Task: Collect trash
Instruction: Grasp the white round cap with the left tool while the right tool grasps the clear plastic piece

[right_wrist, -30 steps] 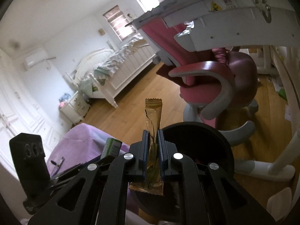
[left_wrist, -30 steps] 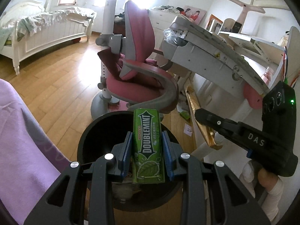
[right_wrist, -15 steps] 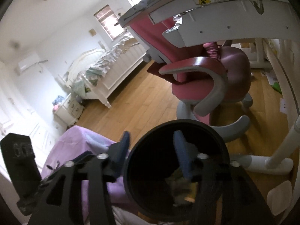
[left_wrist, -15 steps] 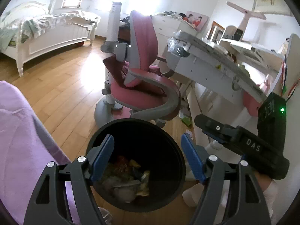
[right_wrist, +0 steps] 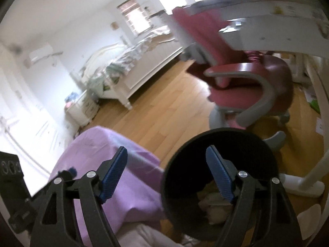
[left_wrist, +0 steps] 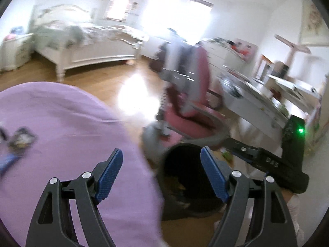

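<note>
1. Bedroom with a wooden floor [right_wrist: 156, 111], bright windows and white walls; both views are blurred.
2. White bed [left_wrist: 90, 47] stands at the far side of the room, with a small white nightstand [right_wrist: 82, 109] beside it.
3. Purple cloth [left_wrist: 67, 127] covers a surface low on the left of both views; in the left wrist view a few small dark wrappers [left_wrist: 20, 139] lie on it near the left edge, too blurred to identify.
4. Pink desk chair [right_wrist: 246, 90] with grey armrests stands just behind the bin, next to a white desk [left_wrist: 257, 103].
5. Black trash bin [right_wrist: 222, 140] stands on the floor between the cloth-covered surface and the chair, with crumpled trash [right_wrist: 211, 203] lying in its bottom.
6. Left gripper [left_wrist: 161, 176] has its jaws wide apart and opening further, nothing between the blue pads (the bin sits just beyond its right-hand finger, the cloth under its left-hand one).
7. Right gripper [right_wrist: 166, 175] also shows jaws wide apart and opening, empty; its right-hand finger hangs over the bin's mouth while its left-hand finger is over the purple cloth.
8. Neither gripper touches the bin or the trash, as far as the views show.
</note>
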Demonstrator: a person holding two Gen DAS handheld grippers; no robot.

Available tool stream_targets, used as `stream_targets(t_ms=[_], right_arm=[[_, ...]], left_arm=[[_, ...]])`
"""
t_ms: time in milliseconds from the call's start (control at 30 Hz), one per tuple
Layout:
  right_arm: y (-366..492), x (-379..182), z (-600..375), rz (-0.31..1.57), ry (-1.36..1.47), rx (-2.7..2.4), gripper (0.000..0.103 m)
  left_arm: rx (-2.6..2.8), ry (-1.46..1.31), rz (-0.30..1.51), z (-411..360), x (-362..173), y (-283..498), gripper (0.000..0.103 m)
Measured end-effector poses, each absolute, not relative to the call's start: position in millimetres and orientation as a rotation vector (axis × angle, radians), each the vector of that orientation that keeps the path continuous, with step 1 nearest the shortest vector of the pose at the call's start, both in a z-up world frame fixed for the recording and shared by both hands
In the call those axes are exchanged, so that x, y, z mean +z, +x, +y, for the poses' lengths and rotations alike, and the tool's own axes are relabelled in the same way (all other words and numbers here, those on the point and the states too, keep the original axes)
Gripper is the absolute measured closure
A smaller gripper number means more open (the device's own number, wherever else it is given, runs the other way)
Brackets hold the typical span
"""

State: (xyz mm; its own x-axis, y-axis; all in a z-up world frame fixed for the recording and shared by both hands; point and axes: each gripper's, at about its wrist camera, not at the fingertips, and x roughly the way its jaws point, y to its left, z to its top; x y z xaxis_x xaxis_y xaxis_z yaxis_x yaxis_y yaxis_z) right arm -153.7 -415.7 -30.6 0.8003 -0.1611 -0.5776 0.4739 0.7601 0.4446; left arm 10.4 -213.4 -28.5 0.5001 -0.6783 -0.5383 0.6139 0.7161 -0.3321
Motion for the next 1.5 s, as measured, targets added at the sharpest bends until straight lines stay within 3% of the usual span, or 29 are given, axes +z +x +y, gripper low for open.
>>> stream_targets(t_ms=[300, 500, 667, 867, 1100, 1233, 1367, 1433, 1500], right_arm=[[-75, -18, -327, 0.627, 0.487, -0.148, 0.025], [-18, -10, -255, 0.685, 0.395, 0.035, 0.025], [38, -8, -186, 0.726, 0.271, 0.183, 0.025], [111, -14, -125, 0.787, 0.137, 0.287, 0.025], [181, -36, -72, 0.872, 0.001, 0.351, 0.027], [214, -59, -52, 0.942, -0.042, 0.360, 0.040], [225, -74, -48, 0.983, -0.046, 0.367, 0.065], [225, -73, -50, 0.993, -0.019, 0.376, 0.084], [220, -68, -57, 0.981, 0.024, 0.380, 0.085]], left_arm=[[-0.411, -0.160, 0.713, -69, -43, 49, 0.025], [-0.325, -0.177, 0.810, -21, -68, 74, 0.027], [-0.353, -0.188, 0.891, -8, -82, 90, 0.052], [-0.370, -0.179, 0.930, -3, -89, 101, 0.067], [-0.395, -0.211, 0.930, 4, -89, 102, 0.068], [-0.405, -0.219, 0.929, 6, -89, 100, 0.068], [-0.403, -0.217, 0.926, 7, -89, 97, 0.068], [-0.399, -0.223, 0.913, 7, -87, 94, 0.068], [-0.415, -0.221, 0.875, 7, -80, 90, 0.068]])
